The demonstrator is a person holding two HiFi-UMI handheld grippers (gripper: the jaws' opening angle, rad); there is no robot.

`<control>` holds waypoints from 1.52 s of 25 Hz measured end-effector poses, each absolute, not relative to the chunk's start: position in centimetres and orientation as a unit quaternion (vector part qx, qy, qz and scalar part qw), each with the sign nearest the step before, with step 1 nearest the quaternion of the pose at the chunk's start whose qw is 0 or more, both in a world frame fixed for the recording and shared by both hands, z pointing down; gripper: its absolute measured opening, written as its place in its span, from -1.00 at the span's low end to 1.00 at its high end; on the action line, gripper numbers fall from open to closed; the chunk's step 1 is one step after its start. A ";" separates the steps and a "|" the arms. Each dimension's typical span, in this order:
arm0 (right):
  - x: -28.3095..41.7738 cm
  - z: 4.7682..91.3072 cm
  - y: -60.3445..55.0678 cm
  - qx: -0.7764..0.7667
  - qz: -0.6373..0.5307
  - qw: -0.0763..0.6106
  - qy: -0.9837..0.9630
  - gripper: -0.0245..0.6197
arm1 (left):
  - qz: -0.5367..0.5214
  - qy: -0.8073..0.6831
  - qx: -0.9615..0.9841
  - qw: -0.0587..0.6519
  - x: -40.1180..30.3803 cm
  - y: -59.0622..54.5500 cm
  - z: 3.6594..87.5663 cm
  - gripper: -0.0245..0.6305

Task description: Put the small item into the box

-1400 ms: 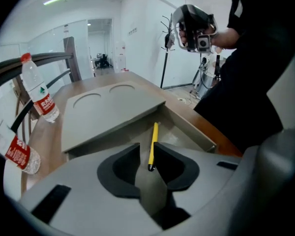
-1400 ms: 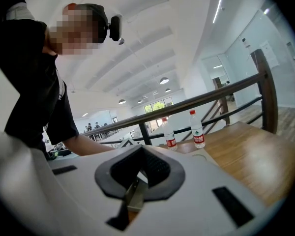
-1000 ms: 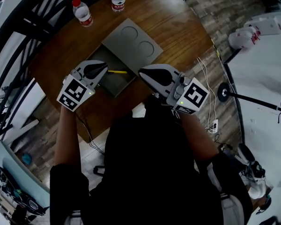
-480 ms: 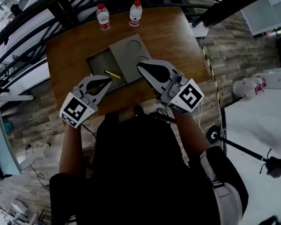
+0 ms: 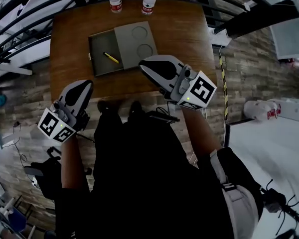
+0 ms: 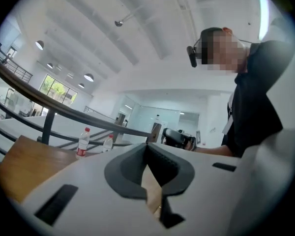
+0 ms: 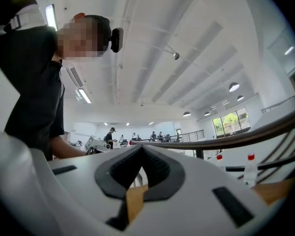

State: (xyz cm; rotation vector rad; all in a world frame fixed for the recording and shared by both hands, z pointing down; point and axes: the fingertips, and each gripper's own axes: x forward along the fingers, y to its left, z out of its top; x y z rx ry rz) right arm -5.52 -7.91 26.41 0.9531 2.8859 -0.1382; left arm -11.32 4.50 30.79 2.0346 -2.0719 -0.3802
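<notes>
Since both tools are clenched on nothing, the left tool off the desk's near edge and the right tool above that edge, the task looks done. The small yellow item lies inside the box toward the desk's far left corner, with the lid touching it. Draw straight back, well clear of the box. Half a second earlier the left tool hung over the desk, nearer the box.

Yellow item inside open box
</notes>
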 end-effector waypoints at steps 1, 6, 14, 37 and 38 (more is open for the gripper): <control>-4.9 26.5 -7.5 0.319 -0.045 0.048 0.945 -0.90 | -0.132 -0.709 0.684 0.107 -10.9 5.2 31.0 -0.88; -2.7 26.9 -6.2 0.320 -0.061 0.033 0.945 -0.90 | -0.154 -0.715 0.674 0.106 -8.4 7.6 31.5 -0.88; 2.6 27.7 1.4 0.309 -0.084 -0.005 0.947 -0.90 | -0.158 -0.678 0.710 0.108 -1.3 11.9 31.5 -0.88; 17.0 30.5 15.3 0.321 -0.082 -0.057 0.942 -0.90 | -0.143 -0.629 0.758 0.096 16.5 22.3 33.3 -0.87; 17.5 30.2 15.3 0.326 -0.069 -0.056 0.941 -0.90 | -0.140 -0.631 0.758 0.089 17.0 22.3 32.9 -0.88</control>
